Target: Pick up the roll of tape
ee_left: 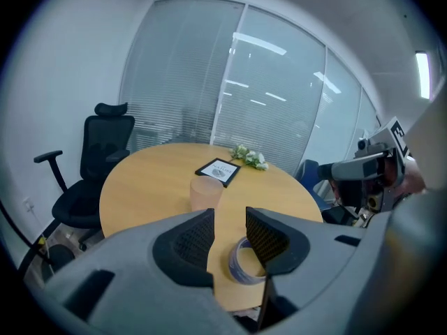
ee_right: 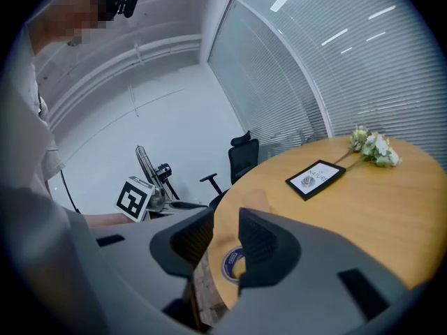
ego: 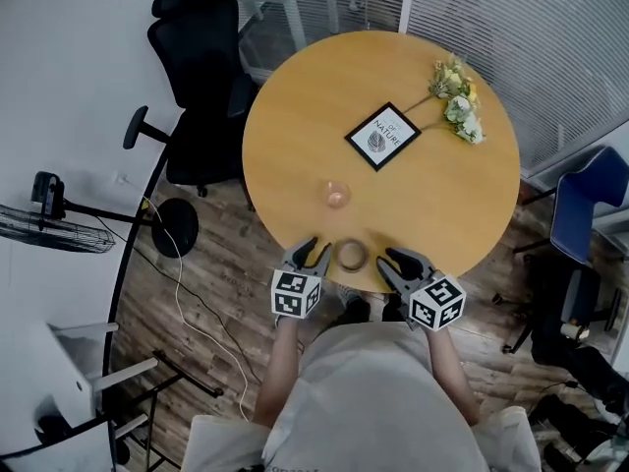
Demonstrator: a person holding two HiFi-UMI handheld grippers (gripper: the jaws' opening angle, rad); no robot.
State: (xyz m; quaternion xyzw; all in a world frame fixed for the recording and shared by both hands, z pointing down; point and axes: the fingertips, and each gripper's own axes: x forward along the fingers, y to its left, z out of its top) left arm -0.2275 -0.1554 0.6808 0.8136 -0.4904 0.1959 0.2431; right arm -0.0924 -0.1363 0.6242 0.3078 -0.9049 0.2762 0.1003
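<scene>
From the head view I see both my claws at the near edge of the round wooden table [ego: 295, 136], with the roll of tape [ego: 351, 255] lying on the table between them. My left gripper [ego: 312, 255] is just beside the roll on one side and my right gripper [ego: 391, 262] is just beside it on the other. Neither touches it, as far as that view shows.

The left gripper view looks along my left gripper [ee_left: 230, 232]. Its jaws stand apart with only table showing in the gap, and the roll of tape [ee_left: 241, 265] sits beyond them, partly behind the right-hand jaw. The right gripper view shows my right gripper [ee_right: 225, 239] released too, jaws apart, and the roll of tape [ee_right: 230, 264] low in the gap and half covered by one jaw. Only this view catches the printed blue ring on the core.

The roll lies flat, its hole facing straight up, so its axis stands upright and it points no way across the table. Bare wood shows through the hollow.

Further in stands a translucent cup [ego: 337, 195], upright. The head view looks down into its mouth, but I cannot tell whether it holds anything; the left gripper view shows only the side of the cup [ee_left: 206, 192]. Past it are a framed card [ego: 383, 136] and a sprig of flowers [ego: 457, 101].
</scene>
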